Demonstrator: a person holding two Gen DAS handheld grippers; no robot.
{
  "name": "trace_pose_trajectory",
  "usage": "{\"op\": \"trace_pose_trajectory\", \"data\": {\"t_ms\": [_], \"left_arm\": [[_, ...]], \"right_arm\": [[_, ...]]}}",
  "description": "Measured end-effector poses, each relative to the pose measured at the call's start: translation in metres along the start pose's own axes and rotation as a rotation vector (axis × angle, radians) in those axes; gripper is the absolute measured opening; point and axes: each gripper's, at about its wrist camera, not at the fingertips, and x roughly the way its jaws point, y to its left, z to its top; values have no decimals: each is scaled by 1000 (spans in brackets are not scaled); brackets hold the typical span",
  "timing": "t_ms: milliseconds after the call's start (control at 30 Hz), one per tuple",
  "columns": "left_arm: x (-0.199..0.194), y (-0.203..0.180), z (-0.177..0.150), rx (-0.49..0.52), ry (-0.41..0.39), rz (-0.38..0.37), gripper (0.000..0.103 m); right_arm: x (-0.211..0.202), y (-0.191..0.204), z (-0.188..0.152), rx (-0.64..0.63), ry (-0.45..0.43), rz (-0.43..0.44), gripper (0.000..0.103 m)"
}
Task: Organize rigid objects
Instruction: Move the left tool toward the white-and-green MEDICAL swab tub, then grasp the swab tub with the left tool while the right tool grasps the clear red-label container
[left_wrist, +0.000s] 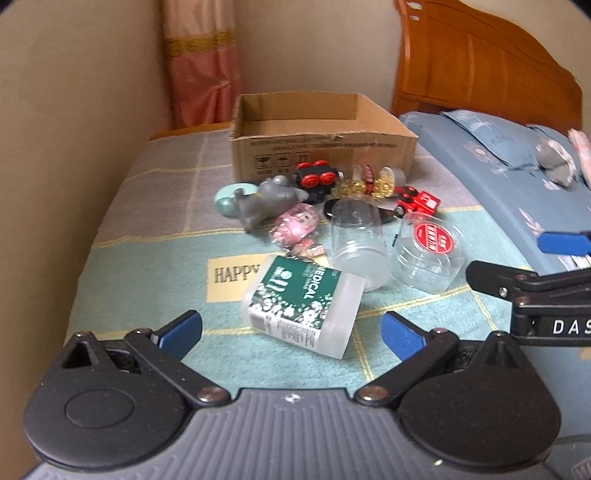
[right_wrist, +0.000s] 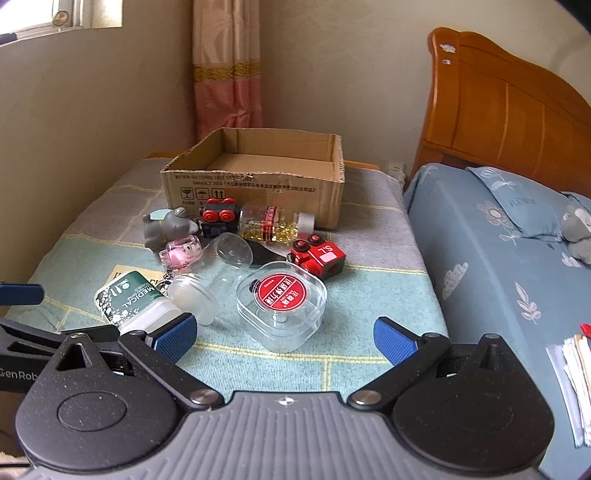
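Left wrist view: left tongs (left_wrist: 291, 326) spread apart, nothing between them, hovering low in frame just short of the green-label medical bottle (left_wrist: 301, 306), which lies on its side at centre. Behind it, a clear jar (left_wrist: 358, 243) tipped over and a clear square case w/ red round label (left_wrist: 428, 251), centre-right. Cardboard box (left_wrist: 321, 138) sits open at upper centre, w/ grey figurine (left_wrist: 266, 199), black toy w/ red wheels (left_wrist: 316, 179) and red toy truck (left_wrist: 417, 201) in front. All on a checked cloth-covered surface (left_wrist: 147, 229).

Right wrist view: right tongs (right_wrist: 284, 334) also apart, holding nothing, lower centre, near the clear case (right_wrist: 282, 310). Capsule bottle (right_wrist: 273, 221) lies against box front. Bed (right_wrist: 498, 258) at right.
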Motion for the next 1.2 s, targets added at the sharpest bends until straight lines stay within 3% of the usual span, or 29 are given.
{"op": "trace_pose_trajectory", "data": {"t_ms": [300, 667, 867, 1200], "left_arm": [[29, 5, -1, 111, 32, -104, 102], [73, 25, -7, 97, 129, -159, 102], [76, 18, -9, 200, 107, -159, 102], [84, 12, 2, 205, 127, -157, 102]], "right_arm": [[32, -16, -17, -105, -2, 67, 103], [84, -22, -36, -180, 118, 143, 103], [93, -29, -34, -193, 123, 217, 103], [106, -33, -22, -313, 108, 346, 103]]}}
